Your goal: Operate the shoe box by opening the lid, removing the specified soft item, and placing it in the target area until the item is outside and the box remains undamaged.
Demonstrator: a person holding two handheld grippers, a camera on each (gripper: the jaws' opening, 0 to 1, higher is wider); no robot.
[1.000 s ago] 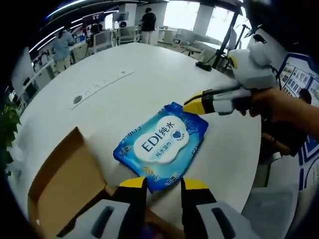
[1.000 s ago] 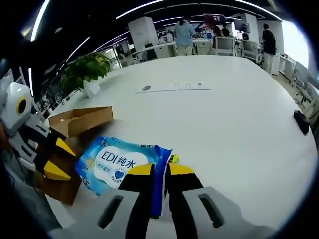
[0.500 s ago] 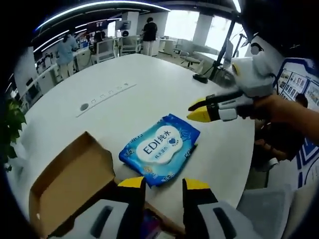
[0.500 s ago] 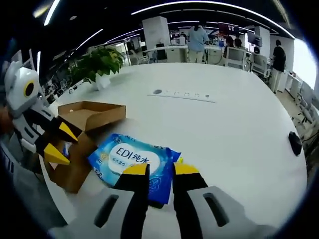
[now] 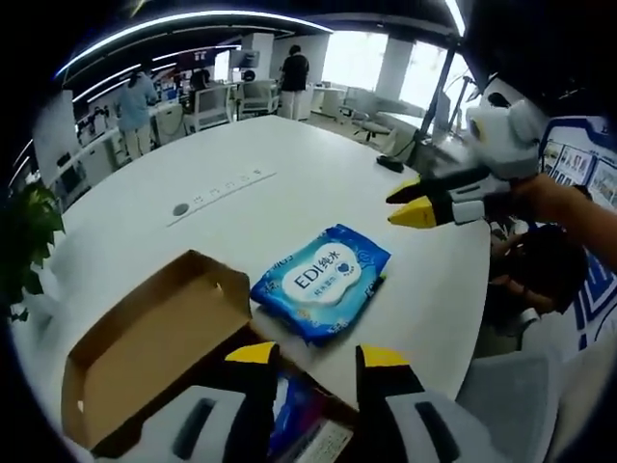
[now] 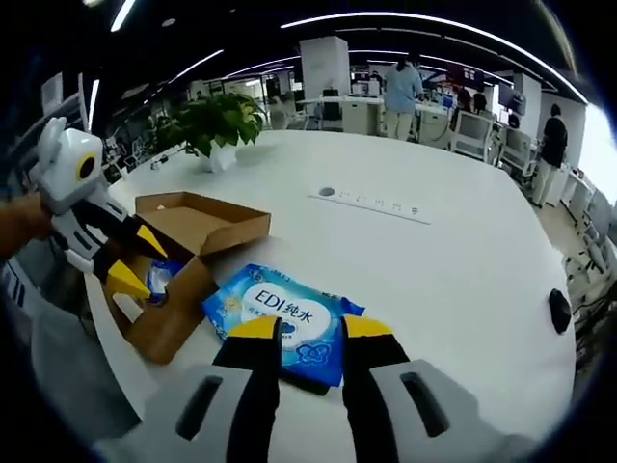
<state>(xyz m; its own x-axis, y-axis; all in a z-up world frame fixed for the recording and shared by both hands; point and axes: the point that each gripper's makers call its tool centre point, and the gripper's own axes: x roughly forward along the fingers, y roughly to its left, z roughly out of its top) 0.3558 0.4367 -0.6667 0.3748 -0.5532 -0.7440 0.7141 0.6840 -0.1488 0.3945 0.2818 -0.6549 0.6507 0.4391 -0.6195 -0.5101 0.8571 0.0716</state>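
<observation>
One wipes pack [image 5: 321, 282] on white table [image 5: 241, 159], beside open shoe box [image 5: 145, 352], potted plant [image 6: 214, 121] behind

Two hand-held grippers: the left hand-held gripper [image 5: 307, 359] and the right hand-held gripper [image 6: 310, 331], each with two yellow-tipped jaws. One open cardboard shoe box [image 6: 183, 253] with one lid [image 5: 154, 342]. One blue wipes pack [image 5: 322, 281] lies flat on the one white worktop [image 6: 453, 270]. One more blue packet [image 6: 159, 277] sits inside the box. One potted plant [image 6: 217, 121] at the far left of the worktop. One small dark object [image 6: 559, 311] near its right edge. Three people stand in the far background.
</observation>
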